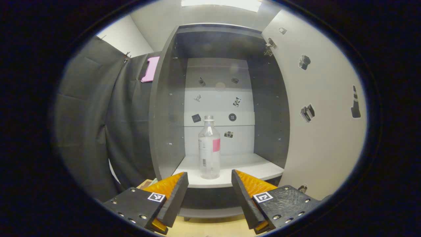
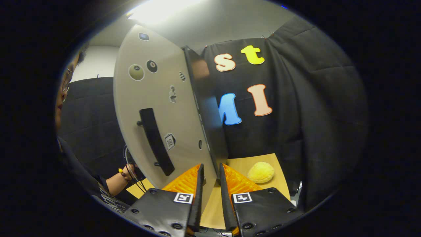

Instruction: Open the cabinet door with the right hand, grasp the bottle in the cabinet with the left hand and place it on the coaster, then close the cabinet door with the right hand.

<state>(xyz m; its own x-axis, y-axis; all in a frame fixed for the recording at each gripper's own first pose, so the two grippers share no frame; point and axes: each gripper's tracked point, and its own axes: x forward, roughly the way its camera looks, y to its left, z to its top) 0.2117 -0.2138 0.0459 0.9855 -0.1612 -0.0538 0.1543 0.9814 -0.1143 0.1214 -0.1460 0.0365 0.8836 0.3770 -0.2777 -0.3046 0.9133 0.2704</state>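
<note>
**While the door is swung wide, the bottle is seen waiting on the shelf**

With the cabinet [image 1: 171,98] open, the bottle [image 1: 209,148] is found standing upright on the white bottom shelf [image 1: 256,166], near the front edge and roughly centred between the dark side walls. It's a clear plastic one with a pale cap and a label carrying a pink patch. Small stickers are dotted over the pale back panel behind it.

The left gripper [image 1: 209,184] is held just in front of the shelf, fingers spread wide apart with nothing between them. The bottle is lined up in the gap but isn't touched by either finger; it sits farther in.

The cabinet door [image 1: 315,108] is seen swung out to the right in the left gripper view, its inner face covered in more stickers.

Over in the right gripper view, the door's outer face is shown with a dark handle [image 2: 156,141]. The right gripper [image 2: 210,171] is nearly closed, with the door's thin edge caught in the narrow gap; whether both fingers actually press on it can't be told. A fuzzy yellow ball [image 2: 260,172] is left on the wooden table [image 2: 236,164] beyond. A person's hand [image 2: 126,172] is visible at lower left.
</note>
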